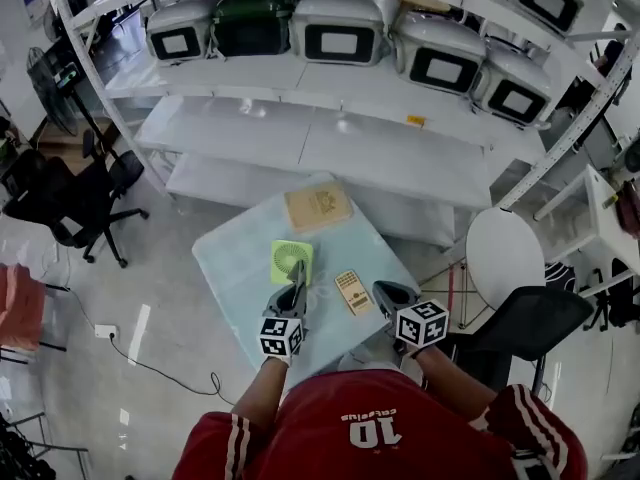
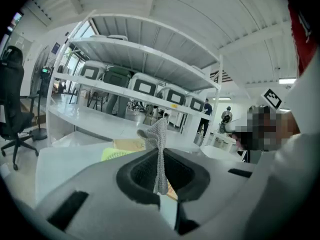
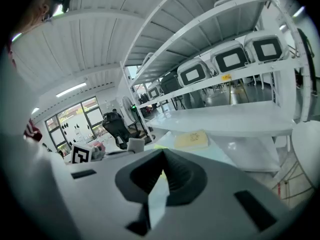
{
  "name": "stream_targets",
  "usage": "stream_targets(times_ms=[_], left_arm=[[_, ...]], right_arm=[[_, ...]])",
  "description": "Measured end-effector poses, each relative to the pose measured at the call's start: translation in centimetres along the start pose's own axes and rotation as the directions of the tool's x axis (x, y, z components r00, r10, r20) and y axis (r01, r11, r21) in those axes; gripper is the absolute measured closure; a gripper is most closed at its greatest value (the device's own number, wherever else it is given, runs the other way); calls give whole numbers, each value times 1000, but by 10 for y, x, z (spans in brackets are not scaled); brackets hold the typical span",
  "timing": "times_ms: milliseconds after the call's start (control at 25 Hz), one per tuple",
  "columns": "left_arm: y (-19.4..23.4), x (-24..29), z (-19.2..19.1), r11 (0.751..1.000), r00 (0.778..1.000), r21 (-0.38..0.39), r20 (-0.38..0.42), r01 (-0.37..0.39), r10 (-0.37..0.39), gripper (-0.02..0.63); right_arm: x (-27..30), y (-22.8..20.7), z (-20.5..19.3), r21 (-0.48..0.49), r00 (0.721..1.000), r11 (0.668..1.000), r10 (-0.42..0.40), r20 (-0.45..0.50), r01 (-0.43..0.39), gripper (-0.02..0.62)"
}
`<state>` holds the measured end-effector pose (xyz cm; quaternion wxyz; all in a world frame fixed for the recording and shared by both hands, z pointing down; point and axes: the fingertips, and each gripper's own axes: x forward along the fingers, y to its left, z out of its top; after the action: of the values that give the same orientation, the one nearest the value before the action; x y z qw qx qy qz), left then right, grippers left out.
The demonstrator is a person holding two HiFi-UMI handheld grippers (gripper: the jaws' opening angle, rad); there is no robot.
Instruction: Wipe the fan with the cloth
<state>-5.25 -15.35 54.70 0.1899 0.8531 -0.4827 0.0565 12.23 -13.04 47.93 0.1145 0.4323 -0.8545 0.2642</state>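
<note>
The small green fan point(image 1: 291, 261) lies flat on the pale table point(image 1: 230, 268), just ahead of my left gripper point(image 1: 297, 284). That gripper is shut on a grey mesh cloth point(image 2: 159, 146), which stands up from between its jaws in the left gripper view. There the fan point(image 2: 115, 154) shows as a green sliver past the jaws. My right gripper point(image 1: 384, 292) hovers at the table's near right edge, shut, with nothing in it. In the right gripper view point(image 3: 162, 168) only a thin green strip of the fan shows.
A tan box point(image 1: 318, 208) lies at the table's far side, and a small tan card point(image 1: 352, 292) lies between the grippers. White shelving with grey monitors point(image 1: 338, 30) stands behind. A round white stool point(image 1: 505, 258) and black chairs point(image 1: 75, 203) flank the table.
</note>
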Motion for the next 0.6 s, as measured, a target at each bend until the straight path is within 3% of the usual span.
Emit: stream_targets(times_ms=[280,600], left_arm=[[-26,-52,61,996,993,61,96,64,-70,586],[-68,-95,113,981,969,118,176,153,-172,586]], right_arm=[[-14,31,16,-35,999,999,-12,45,14,592],[-62,63,34,-35,992,999,-37,124,42,592]])
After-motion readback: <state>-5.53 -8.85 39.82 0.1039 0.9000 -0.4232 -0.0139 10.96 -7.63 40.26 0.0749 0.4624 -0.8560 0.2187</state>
